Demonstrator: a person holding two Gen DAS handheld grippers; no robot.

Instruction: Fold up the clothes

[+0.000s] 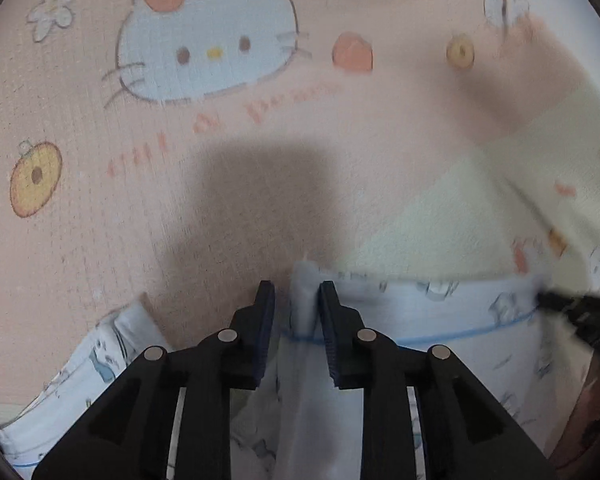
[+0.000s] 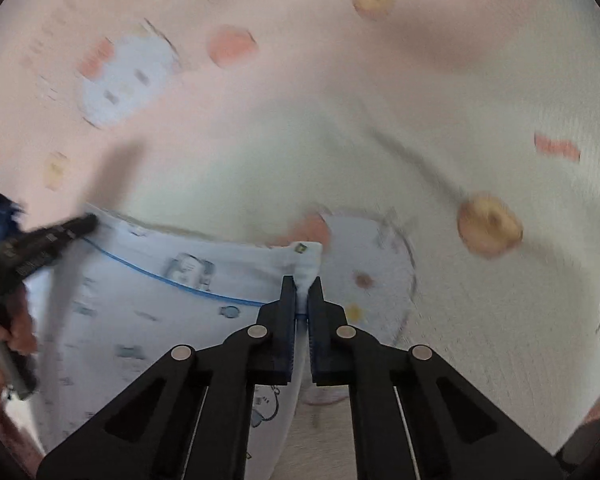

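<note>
My right claw is clenched on the garment corner. My left claw straddles its edge, pads not pressing. The garment lies on a printed sheet, edge stretched ready for folding.

Sheet: you have a printed sheet spread under everything, peach on the left and pale cream on the right.
Cat face: a big white cartoon cat with an orange bow sits upper left in your left view.
Small prints: you see donuts, white flowers and orange lettering scattered about.
Blur: your right view is smeared.
</note>
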